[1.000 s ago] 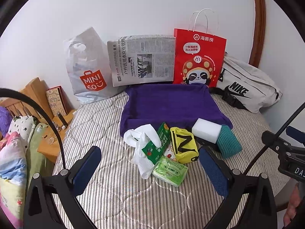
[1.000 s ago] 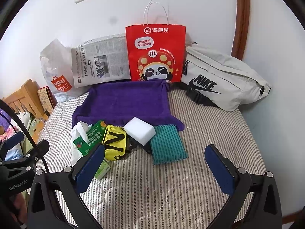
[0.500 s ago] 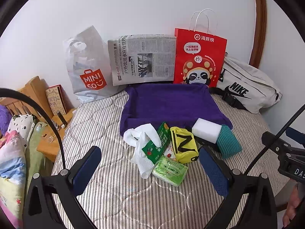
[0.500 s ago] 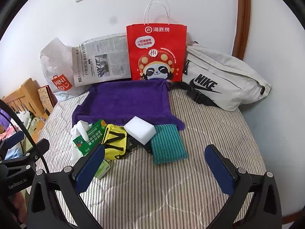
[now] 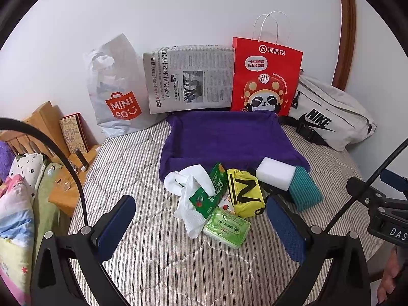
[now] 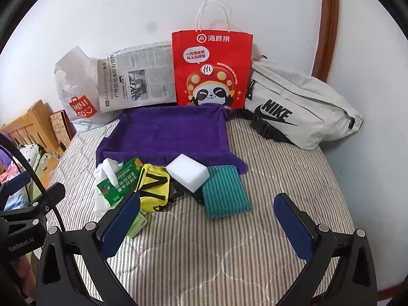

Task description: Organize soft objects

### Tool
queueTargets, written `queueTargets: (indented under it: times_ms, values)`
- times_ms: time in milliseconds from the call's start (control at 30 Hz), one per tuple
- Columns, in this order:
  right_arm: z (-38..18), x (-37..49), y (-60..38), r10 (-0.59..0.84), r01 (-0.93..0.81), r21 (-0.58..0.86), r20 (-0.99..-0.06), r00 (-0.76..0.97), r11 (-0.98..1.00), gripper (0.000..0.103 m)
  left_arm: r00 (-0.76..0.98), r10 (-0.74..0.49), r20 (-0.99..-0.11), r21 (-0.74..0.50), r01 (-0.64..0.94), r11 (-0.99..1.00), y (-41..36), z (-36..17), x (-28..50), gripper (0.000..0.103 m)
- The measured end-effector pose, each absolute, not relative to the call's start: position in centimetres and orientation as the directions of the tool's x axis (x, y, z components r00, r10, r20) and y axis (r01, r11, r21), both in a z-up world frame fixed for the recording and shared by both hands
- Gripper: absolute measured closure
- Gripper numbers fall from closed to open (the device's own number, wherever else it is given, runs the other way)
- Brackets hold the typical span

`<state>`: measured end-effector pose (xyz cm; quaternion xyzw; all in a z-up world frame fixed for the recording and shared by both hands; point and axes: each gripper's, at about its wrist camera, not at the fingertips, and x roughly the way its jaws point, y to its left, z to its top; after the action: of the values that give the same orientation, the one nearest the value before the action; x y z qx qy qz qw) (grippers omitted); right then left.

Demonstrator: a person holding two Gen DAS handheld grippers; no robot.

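A pile of soft things lies on the striped bed in front of a purple towel (image 5: 224,137) (image 6: 168,132): a white sock (image 5: 188,186), a dark green packet (image 5: 210,191) (image 6: 119,183), a light green tissue pack (image 5: 227,227), a yellow pouch (image 5: 244,193) (image 6: 154,188), a white sponge (image 5: 275,173) (image 6: 187,172) and a teal cloth (image 5: 304,188) (image 6: 224,193). My left gripper (image 5: 201,227) is open and empty, just short of the tissue pack. My right gripper (image 6: 206,221) is open and empty, in front of the teal cloth.
Against the wall stand a Miniso plastic bag (image 5: 114,89), a newspaper (image 5: 188,79), a red paper bag (image 5: 265,76) (image 6: 211,68) and a grey Nike bag (image 5: 329,117) (image 6: 298,107). A wooden bedside stand (image 5: 63,137) with a book is at the left.
Both views have shifted very slightly; the objects have not moved and both grippers stay open.
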<state>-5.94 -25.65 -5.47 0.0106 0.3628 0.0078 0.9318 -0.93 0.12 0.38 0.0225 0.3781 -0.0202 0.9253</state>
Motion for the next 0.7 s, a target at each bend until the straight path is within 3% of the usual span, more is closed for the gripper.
queueTargets:
  times_ms: [400,700]
  values:
    - [-5.3,-5.7,-25.7,0.013,-0.005,0.013,-0.673,0.74,1.0,0.0,0.713,-0.044,-0.7,0.0,0.062,0.998,0.9,0.3,-0.5,0.0]
    - [-7.3,-3.8,-26.9,0.013,0.006,0.025,-0.706,0.708,1.0,0.0,0.664,-0.047,-0.746,-0.039,0.026,0.999,3.5,-2.3,1.7,0.0]
